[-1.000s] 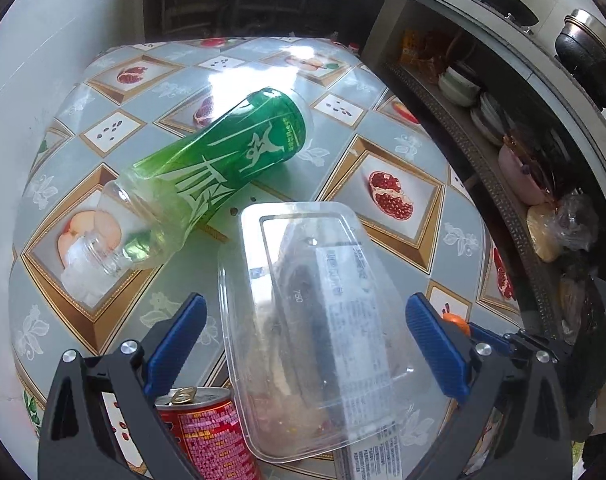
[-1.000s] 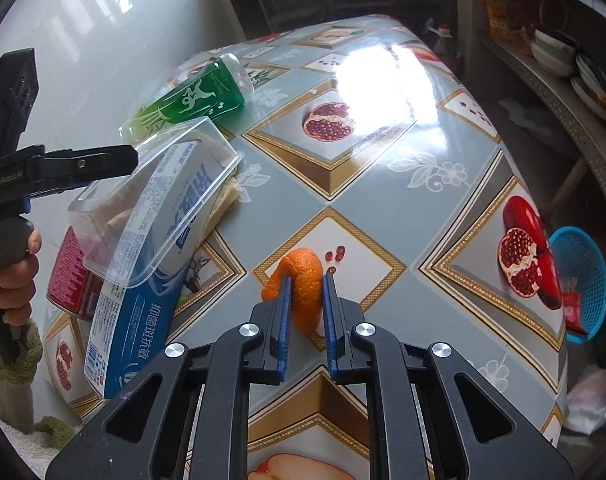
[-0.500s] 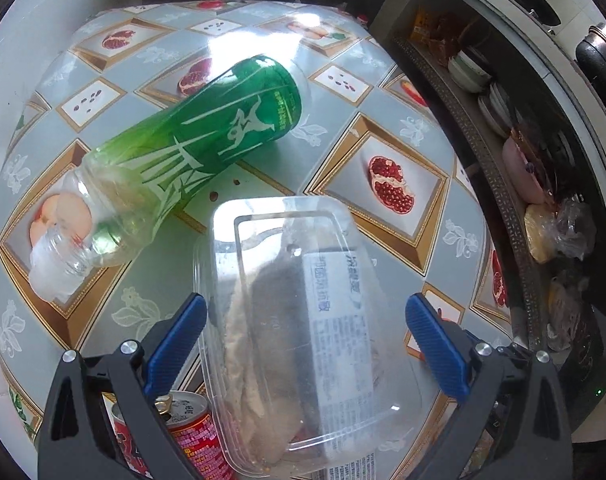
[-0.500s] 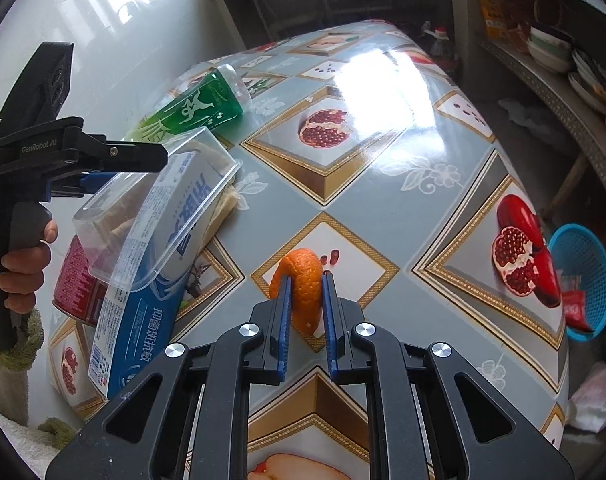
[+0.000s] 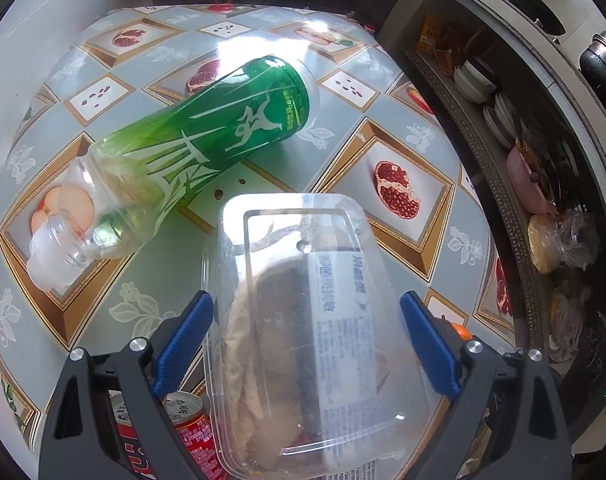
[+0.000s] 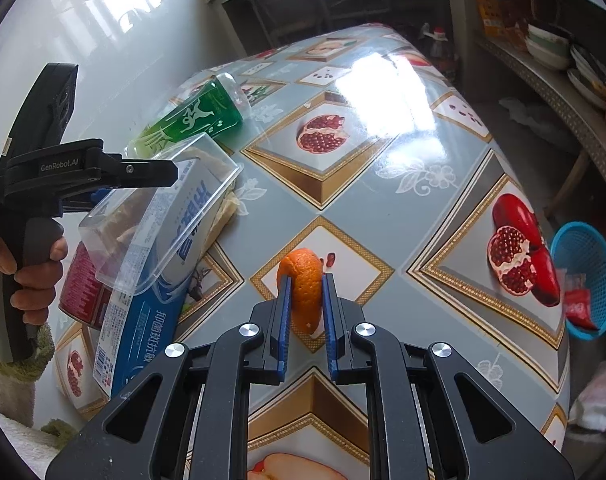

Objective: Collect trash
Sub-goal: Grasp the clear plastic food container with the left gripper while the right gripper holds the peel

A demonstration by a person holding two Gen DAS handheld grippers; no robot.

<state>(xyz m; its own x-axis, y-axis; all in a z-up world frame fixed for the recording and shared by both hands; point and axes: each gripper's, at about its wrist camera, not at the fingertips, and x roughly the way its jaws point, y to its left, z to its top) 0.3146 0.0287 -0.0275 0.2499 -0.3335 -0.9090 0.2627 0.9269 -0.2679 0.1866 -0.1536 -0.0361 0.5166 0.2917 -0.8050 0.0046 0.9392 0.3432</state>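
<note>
The clear plastic box (image 5: 303,320) is taken as the landmark, tilted on a blue carton (image 6: 143,320) near the edge of the fruit-patterned worktop (image 6: 403,184). The left gripper (image 5: 307,344) is placed around this box with its jaws wide and closing; the box is between the blue pads (image 5: 183,340), but a firm press on its walls is not yet seen. A green bottle (image 5: 207,144) is laid on its side just behind the box, and a red can (image 5: 187,432) stands beside it, partly under the gripper. To the right of the box, an orange peel (image 6: 303,284) is clamped between the narrow jaws of the right gripper (image 6: 306,320) and held just above the worktop. Further right, beyond the worktop's edge, a blue basket (image 6: 583,280) with a red wrapper inside is seen on the floor. The task is judged to be at an early stage: one piece appears binned, the peel is in hand, while box, bottle, can and carton are left. "GenRobot.AI" is read on the left gripper's body; Chinese print is visible on the carton, the can and the bottle, but is not clearly legible.
</note>
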